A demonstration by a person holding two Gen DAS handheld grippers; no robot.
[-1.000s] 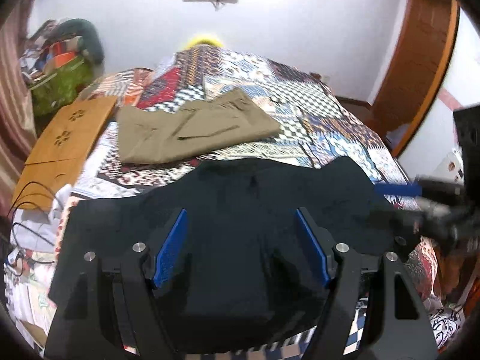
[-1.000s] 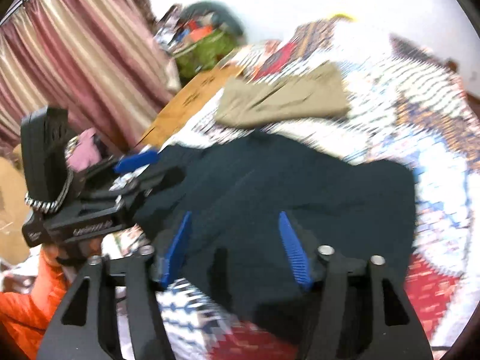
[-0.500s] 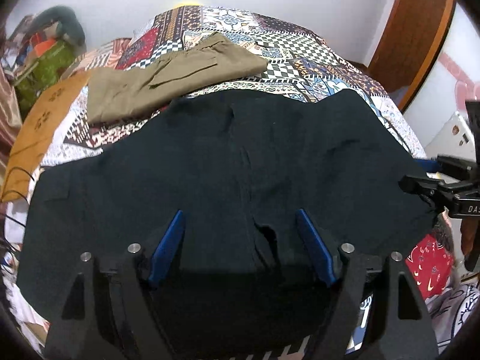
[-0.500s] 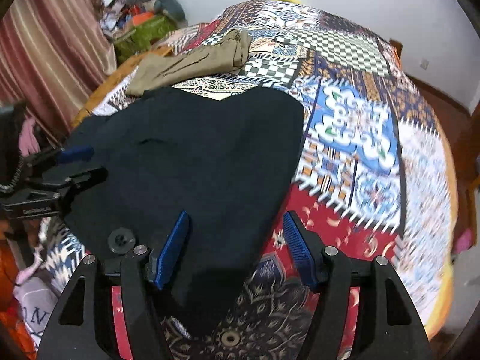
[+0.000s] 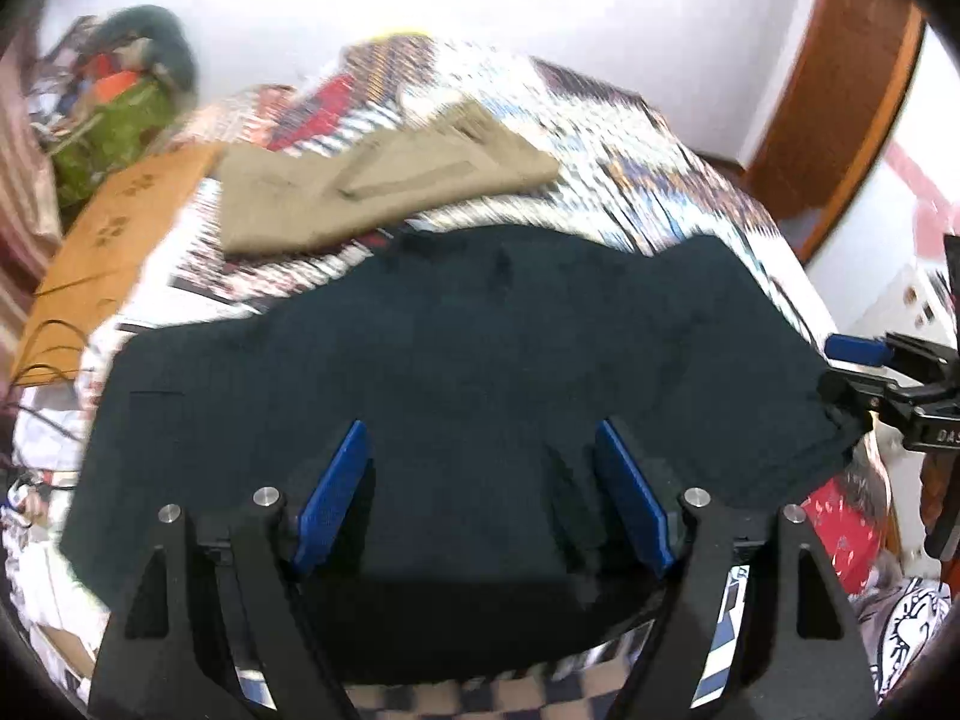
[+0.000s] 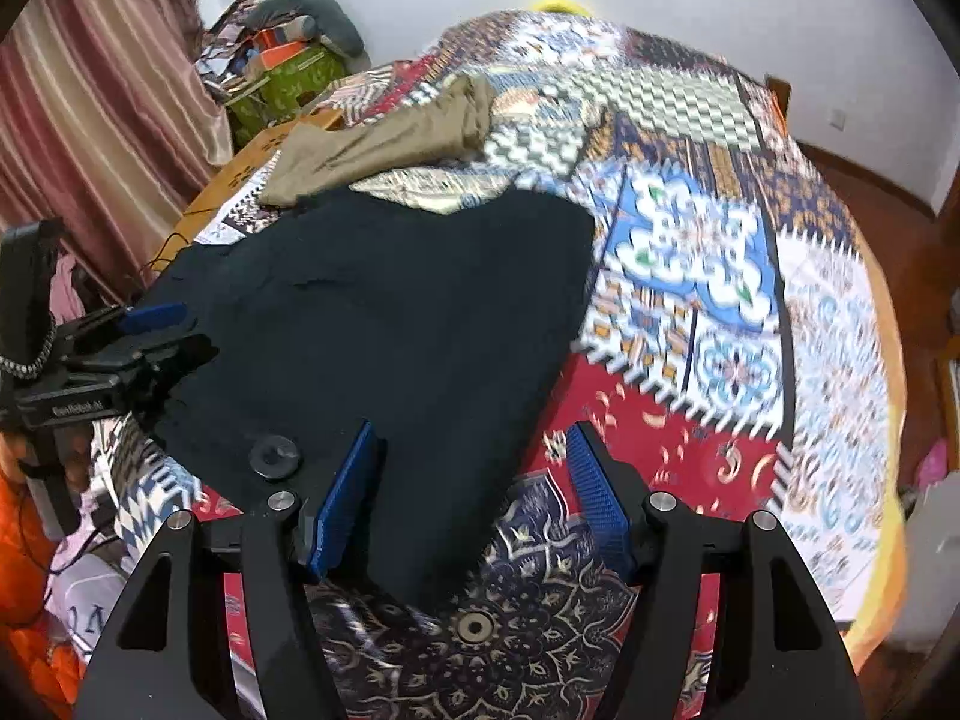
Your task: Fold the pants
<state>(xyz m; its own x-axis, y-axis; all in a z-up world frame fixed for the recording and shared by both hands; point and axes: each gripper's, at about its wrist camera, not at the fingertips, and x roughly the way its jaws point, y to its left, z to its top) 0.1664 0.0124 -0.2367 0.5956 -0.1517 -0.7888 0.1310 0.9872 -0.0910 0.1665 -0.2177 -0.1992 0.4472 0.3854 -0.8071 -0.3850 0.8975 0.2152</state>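
Dark pants (image 5: 468, 360) lie spread flat across the patterned bedspread (image 6: 720, 276). In the left wrist view my left gripper (image 5: 483, 498) hovers over their near middle, its blue pads (image 5: 333, 498) wide apart and pressing on nothing. My right gripper (image 6: 471, 501) stands open over the pants' (image 6: 390, 330) right edge, and the cloth's border runs between its fingers. Each gripper also shows in the other's view: the right gripper (image 5: 870, 378) at the pants' right corner, the left gripper (image 6: 126, 342) at their left side. A black disc (image 6: 274, 457) rests on the cloth.
Folded khaki pants (image 5: 372, 192) lie farther back on the bed. A wooden board (image 5: 114, 240) with cables and a green bag (image 5: 114, 126) sit at the left. Striped curtains (image 6: 90, 120) hang beyond them. A wooden door (image 5: 840, 90) stands at the right, and orange cloth (image 6: 24, 540) is near left.
The dark pants went from bunched near the grippers to spread flat. My right gripper swung to their right edge. The left jaws stand slightly wider.
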